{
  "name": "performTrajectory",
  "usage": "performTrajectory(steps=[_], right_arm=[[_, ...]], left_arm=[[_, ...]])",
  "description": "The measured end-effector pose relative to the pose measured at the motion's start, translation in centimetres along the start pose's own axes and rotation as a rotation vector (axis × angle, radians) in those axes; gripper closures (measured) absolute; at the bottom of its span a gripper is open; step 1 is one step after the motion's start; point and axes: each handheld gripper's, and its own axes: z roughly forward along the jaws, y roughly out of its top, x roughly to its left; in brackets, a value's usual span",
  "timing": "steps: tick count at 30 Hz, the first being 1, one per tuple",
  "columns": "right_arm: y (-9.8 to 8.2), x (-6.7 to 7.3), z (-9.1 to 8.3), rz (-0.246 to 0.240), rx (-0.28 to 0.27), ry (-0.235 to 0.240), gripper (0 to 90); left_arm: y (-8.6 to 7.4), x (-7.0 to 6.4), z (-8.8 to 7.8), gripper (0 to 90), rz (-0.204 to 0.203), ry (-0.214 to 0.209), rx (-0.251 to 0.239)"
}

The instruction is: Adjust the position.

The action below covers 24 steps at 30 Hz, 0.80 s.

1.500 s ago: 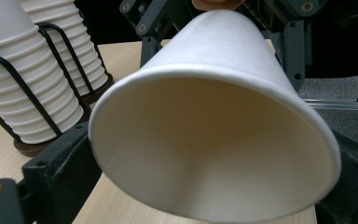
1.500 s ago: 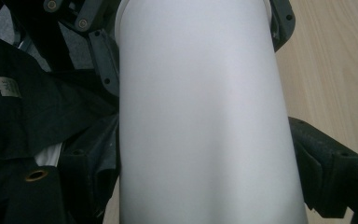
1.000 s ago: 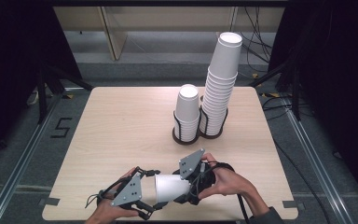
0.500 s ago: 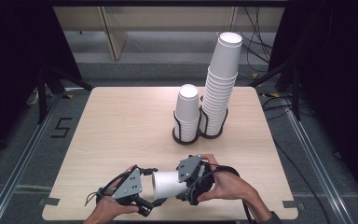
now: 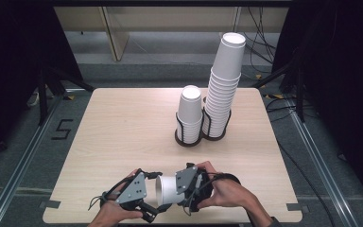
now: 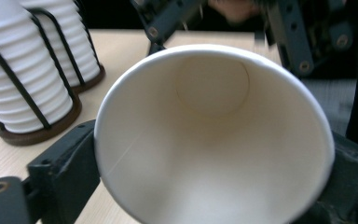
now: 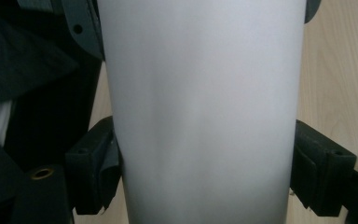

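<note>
Facing left gripper: cup interior

A "5" on the floor.

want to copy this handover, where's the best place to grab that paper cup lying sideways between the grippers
Grip the paper cup across its side wall near the narrow base, from the base end, much as the right gripper does with a jaw on each flank. The wall there is narrower and stiffened by the bottom. The open rim, facing the left gripper, would probably squash more easily.
</note>
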Motion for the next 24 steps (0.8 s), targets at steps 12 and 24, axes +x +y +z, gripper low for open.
performTrajectory(steps=[12, 24], right_arm=[[-3.1, -2.4, -0.6, 0.168, -0.396, 0.115, 21.3], [-3.0, -1.9, 0.6, 0.18, -0.417, 0.144, 21.2]], left_arm=[[-0.3, 0.5, -0.2, 3.6, -0.202, 0.043, -0.22], [-0.1, 0.3, -0.1, 3.4, -0.227, 0.038, -0.223]])
